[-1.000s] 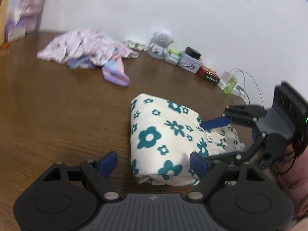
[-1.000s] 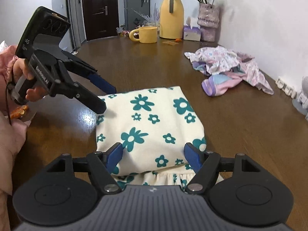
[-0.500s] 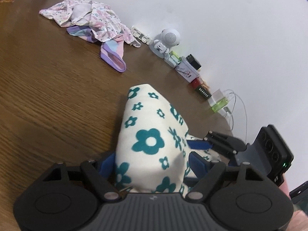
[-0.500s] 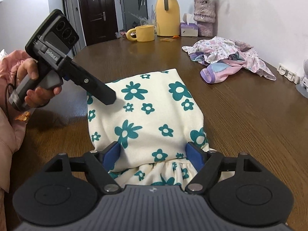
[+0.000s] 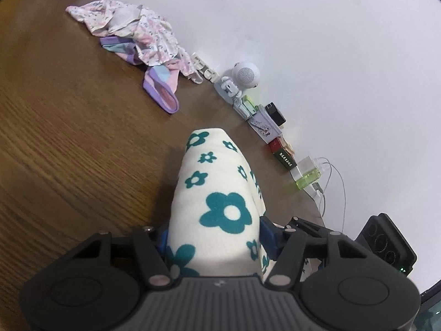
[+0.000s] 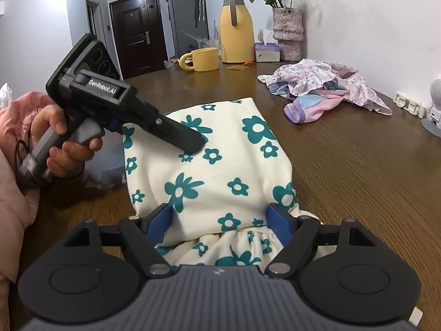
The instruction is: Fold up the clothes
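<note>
Cream cloth, left wrist view: folded garment [image 5: 220, 207] printed with teal flowers, lying on the brown wood worktop [image 5: 69, 165], running away from the camera.
Left hand-held gripper [image 5: 213, 238]: jaws have just been closing; blue pads sit against both sides of the raised fold, pinching it.
Right hand-held gripper, same view [image 5: 292, 223]: dark fingers at the garment's right edge; jaw state not readable here.
Wall side: pink and purple clothes pile [image 5: 143, 44], white round speaker [image 5: 244, 75], small boxes [image 5: 271, 129].
Right wrist view, garment [image 6: 220, 165]: spread between both tools, ruffled hem nearest the camera.
Right hand-held gripper [image 6: 220, 218]: jaws spread wide, cloth between the pads; contact unclear.
Left hand [image 6: 63, 140]: grasps the left tool's handle.
Background: yellow jug [image 6: 236, 27], yellow mug [image 6: 204, 59], vase [image 6: 288, 35].
</note>
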`<move>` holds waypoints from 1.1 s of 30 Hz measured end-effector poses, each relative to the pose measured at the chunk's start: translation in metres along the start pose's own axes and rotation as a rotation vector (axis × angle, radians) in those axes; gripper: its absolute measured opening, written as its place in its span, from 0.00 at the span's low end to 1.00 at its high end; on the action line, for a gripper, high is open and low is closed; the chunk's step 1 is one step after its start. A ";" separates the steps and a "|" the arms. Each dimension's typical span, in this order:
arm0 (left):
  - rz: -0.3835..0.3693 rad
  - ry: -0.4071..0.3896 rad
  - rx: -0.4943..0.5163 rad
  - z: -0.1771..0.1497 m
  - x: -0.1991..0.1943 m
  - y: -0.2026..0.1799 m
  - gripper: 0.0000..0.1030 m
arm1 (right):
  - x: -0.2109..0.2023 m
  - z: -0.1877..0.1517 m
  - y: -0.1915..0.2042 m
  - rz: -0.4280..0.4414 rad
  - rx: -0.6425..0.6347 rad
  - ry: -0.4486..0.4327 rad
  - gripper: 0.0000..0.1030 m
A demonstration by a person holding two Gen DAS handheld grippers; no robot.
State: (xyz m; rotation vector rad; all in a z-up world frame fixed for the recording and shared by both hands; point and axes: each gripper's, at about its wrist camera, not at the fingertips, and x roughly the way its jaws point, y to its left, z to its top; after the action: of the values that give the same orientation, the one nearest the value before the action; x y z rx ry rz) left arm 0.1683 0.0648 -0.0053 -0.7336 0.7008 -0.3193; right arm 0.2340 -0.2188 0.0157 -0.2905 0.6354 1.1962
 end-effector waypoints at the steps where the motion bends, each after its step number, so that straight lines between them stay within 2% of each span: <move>1: -0.001 -0.002 -0.005 0.000 0.000 0.001 0.52 | 0.000 0.000 0.000 0.000 0.002 -0.003 0.74; 6: -0.012 -0.019 -0.040 -0.001 -0.001 0.006 0.46 | 0.000 -0.002 0.000 0.002 0.010 -0.017 0.75; 8: -0.013 -0.028 -0.042 -0.001 -0.002 0.005 0.39 | -0.001 -0.003 -0.001 0.003 0.014 -0.021 0.75; 10: -0.004 -0.035 -0.015 0.001 -0.003 0.000 0.34 | 0.000 -0.002 0.000 0.000 0.018 -0.023 0.75; 16: 0.056 -0.028 0.077 0.013 -0.013 -0.008 0.28 | 0.008 0.005 0.007 -0.028 0.030 -0.031 0.76; 20: 0.150 -0.041 0.262 0.026 -0.032 -0.025 0.28 | 0.027 0.022 0.022 -0.056 0.028 -0.012 0.76; 27: 0.376 -0.044 0.559 0.042 -0.060 -0.046 0.28 | 0.078 0.060 0.053 -0.067 -0.004 -0.013 0.77; 30: 0.443 -0.031 0.656 0.046 -0.062 -0.053 0.28 | 0.087 0.072 0.059 -0.071 -0.024 -0.024 0.77; 33: 0.502 -0.012 0.809 0.044 -0.057 -0.066 0.28 | 0.084 0.072 0.058 -0.089 -0.022 -0.017 0.77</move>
State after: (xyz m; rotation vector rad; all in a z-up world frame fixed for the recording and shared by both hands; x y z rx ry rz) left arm 0.1551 0.0679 0.0911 0.2137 0.6468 -0.1125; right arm 0.2208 -0.0954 0.0289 -0.3235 0.5896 1.1201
